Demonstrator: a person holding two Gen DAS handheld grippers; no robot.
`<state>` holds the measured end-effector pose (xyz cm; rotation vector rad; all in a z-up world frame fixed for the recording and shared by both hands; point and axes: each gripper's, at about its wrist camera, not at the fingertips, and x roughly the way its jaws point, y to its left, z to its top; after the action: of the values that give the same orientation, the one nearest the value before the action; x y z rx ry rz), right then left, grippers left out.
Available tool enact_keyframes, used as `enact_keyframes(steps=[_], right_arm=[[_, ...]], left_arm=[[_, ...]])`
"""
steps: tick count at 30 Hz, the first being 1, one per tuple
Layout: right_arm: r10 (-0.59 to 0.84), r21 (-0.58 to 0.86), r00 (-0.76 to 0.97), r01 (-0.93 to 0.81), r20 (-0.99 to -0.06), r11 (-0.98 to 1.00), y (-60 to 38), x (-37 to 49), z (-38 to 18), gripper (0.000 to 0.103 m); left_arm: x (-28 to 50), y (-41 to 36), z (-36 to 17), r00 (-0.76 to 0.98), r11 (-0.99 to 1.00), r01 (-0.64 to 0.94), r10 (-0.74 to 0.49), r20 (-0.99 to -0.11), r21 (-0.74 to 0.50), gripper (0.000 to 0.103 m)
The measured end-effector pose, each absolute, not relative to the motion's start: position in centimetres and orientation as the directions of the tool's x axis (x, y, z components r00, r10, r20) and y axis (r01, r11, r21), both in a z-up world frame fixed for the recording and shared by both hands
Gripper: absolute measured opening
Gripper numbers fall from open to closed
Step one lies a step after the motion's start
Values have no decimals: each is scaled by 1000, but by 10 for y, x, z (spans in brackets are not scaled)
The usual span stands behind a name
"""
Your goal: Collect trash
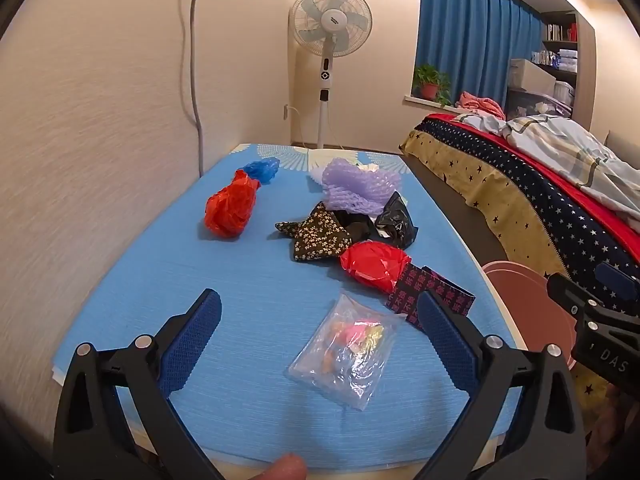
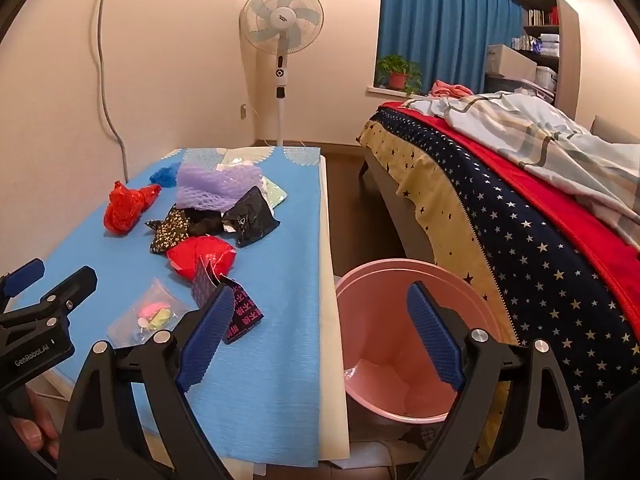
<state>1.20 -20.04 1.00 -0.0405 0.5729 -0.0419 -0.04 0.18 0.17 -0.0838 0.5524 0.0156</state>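
On blue mat (image 1: 160,280): clear bag (image 1: 346,356), crinkled, pink and yellow bits inside; left gripper (image 1: 320,332) and right gripper (image 2: 320,332) both gape wide, empty

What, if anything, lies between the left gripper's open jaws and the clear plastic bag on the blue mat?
Nothing visible does. The left gripper has its jaws spread wide with only bare blue mat between them and the clear plastic bag. The patterned dark packet lies just beyond it, not in the path.

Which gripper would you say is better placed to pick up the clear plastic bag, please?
Left. The left gripper frames the clear plastic bag between open jaws; the right gripper hangs nearer the pink bin.
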Motion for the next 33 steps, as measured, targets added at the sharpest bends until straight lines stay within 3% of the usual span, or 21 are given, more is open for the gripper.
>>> enact_keyframes(steps=[33], right_arm=[[-21,-53,854,-8,-520,999,-194,8,15,80]], left_arm=[[-5,-4,-2,850,997,-35,-8,-527,-73,95]])
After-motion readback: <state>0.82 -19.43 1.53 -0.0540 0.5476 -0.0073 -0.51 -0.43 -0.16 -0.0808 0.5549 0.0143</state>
